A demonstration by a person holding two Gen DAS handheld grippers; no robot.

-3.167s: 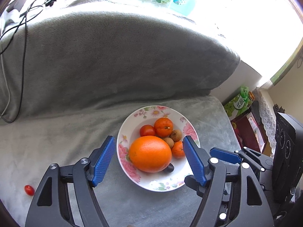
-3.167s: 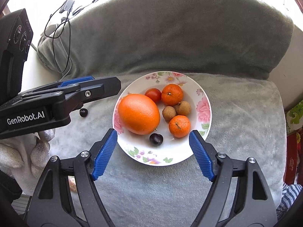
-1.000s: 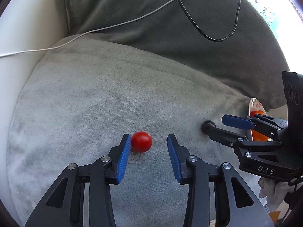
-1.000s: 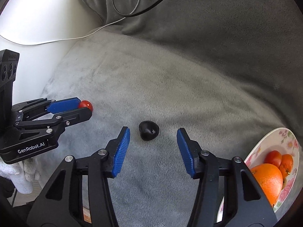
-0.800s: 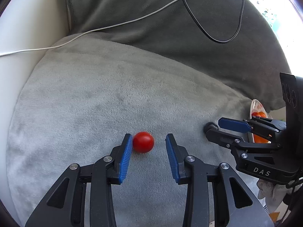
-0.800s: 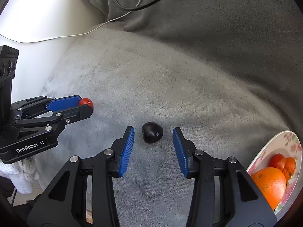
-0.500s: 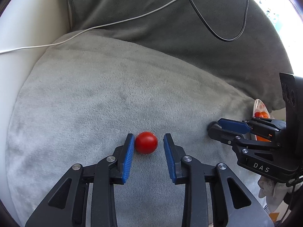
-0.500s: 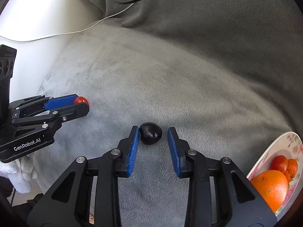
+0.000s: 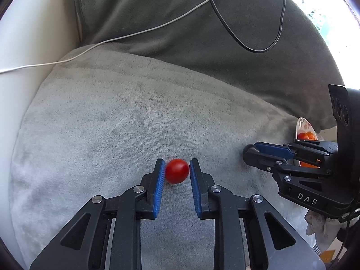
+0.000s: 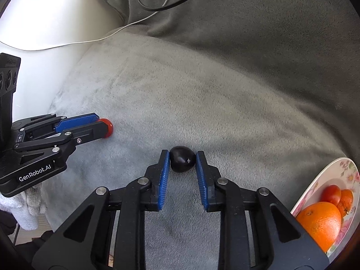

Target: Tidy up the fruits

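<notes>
Grey plush sofa cushion (image 9: pixel 126 117), dark backrest (image 9: pixel 180 33) (cables draped), bright daylight

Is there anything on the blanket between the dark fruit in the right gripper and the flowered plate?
Nothing visible. The dark fruit sits between the right gripper pads, and only bare grey blanket lies between it and the flowered plate at the right edge.

I see a grey plush sofa cushion (image 10: pixel 202 103) carrying a red cherry tomato (image 9: pixel 177 171), a dark plum (image 10: pixel 182 158) and a floral plate (image 10: pixel 324 180) of fruit. Two cables (image 9: pixel 139 31) trail over the backrest.
</notes>
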